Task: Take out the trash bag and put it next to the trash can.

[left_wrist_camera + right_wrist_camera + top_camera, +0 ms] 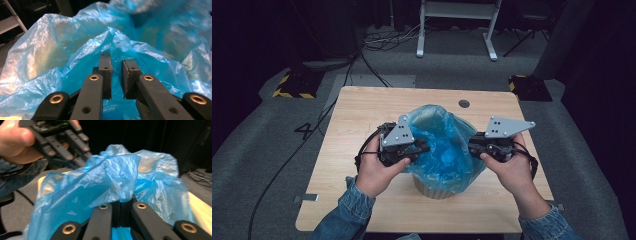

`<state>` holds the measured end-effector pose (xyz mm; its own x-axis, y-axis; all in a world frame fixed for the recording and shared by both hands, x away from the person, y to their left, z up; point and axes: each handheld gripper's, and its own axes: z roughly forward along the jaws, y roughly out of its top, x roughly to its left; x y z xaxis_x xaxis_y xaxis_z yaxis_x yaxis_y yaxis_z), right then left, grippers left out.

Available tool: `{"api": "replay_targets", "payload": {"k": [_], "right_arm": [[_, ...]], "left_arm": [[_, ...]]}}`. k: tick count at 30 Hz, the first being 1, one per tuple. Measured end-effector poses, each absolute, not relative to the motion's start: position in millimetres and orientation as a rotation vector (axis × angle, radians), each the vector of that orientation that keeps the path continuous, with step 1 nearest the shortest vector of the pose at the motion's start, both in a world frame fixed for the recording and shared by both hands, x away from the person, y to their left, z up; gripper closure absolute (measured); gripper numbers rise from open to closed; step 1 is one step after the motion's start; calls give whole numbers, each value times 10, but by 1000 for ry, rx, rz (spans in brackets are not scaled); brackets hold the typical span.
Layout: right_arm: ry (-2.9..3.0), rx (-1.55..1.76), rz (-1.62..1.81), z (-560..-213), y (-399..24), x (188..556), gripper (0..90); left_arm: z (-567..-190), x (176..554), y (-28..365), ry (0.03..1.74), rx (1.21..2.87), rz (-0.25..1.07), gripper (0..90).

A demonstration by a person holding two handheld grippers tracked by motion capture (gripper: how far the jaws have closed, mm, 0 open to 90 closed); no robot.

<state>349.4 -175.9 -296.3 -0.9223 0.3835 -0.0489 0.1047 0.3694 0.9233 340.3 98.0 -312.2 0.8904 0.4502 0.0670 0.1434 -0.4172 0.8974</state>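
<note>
Plastic fills what I see from both sides: a thin, crinkled, translucent blue plastic bag [439,145] lining a small round ribbed bin [434,190] that stands near the front middle of the light wooden table [362,110]. The bag's mouth billows up above the bin's rim and spreads wide between my two hands.

My left gripper [422,148] sits at the bag's left edge, held by my left hand [377,172] in a denim sleeve [344,212]. In the left gripper view its two black jaws stand a little apart, with a narrow gap between the pads, and a raised fold of the blue film rises just beyond their tips; I cannot tell whether the fold is touching them.

My right gripper [472,145] is at the bag's right edge, in my right hand [512,172]. In the right gripper view [120,203] the jaws are pressed together with no gap, and the bag's film is pinched between them, draping over their tips. Across the bag in that view I see my left hand and its gripper [62,142] against the far edge of the film.

A grey three-cornered plate [508,127] tops the right gripper. Grey carpet [262,135] surrounds the table.
</note>
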Motion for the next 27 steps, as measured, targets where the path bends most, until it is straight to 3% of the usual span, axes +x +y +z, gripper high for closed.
{"api": "replay_targets", "payload": {"k": [2, 3, 4, 7, 10, 15, 17, 20, 22, 23, 24, 27], "right_arm": [[2423, 435, 1590, -2976, -1718, 3492, 755], [2423, 435, 1590, -2976, -1718, 3492, 755], [2457, 449, 1592, -3002, -1655, 3498, 578], [2482, 415, 1538, -3032, -1578, 3492, 439], [2509, 388, 1499, -3055, -1516, 3488, 364], [2539, 360, 1454, -3070, -1436, 3490, 338], [2556, 339, 1430, -3082, -1382, 3482, 344], [2575, 338, 1372, -3132, -1276, 3472, 502], [2574, 357, 1353, -3134, -1291, 3487, 739], [2574, 357, 1353, -3134, -1291, 3487, 739], [2590, 390, 1413, -3137, -1328, 3518, 838], [2570, 416, 1399, -3136, -1341, 3529, 875]], "left_arm": [[-3118, 3411, 958, 430, 1991, 359, 806], [-3118, 3411, 958, 430, 1991, 359, 806], [-3110, 3419, 930, 424, 1994, 356, 806], [-3098, 3421, 896, 416, 1998, 356, 806], [-3059, 3417, 836, 399, 2008, 361, 810], [-3028, 3410, 779, 387, 2003, 353, 818], [-3011, 3402, 738, 379, 1990, 340, 832], [-2968, 3359, 661, 360, 1994, 337, 838], [-2946, 3332, 661, 347, 1979, 335, 830], [-2946, 3332, 661, 347, 1979, 335, 813], [-2932, 3314, 665, 355, 1977, 361, 789], [-2924, 3294, 673, 364, 1972, 393, 660]]}}
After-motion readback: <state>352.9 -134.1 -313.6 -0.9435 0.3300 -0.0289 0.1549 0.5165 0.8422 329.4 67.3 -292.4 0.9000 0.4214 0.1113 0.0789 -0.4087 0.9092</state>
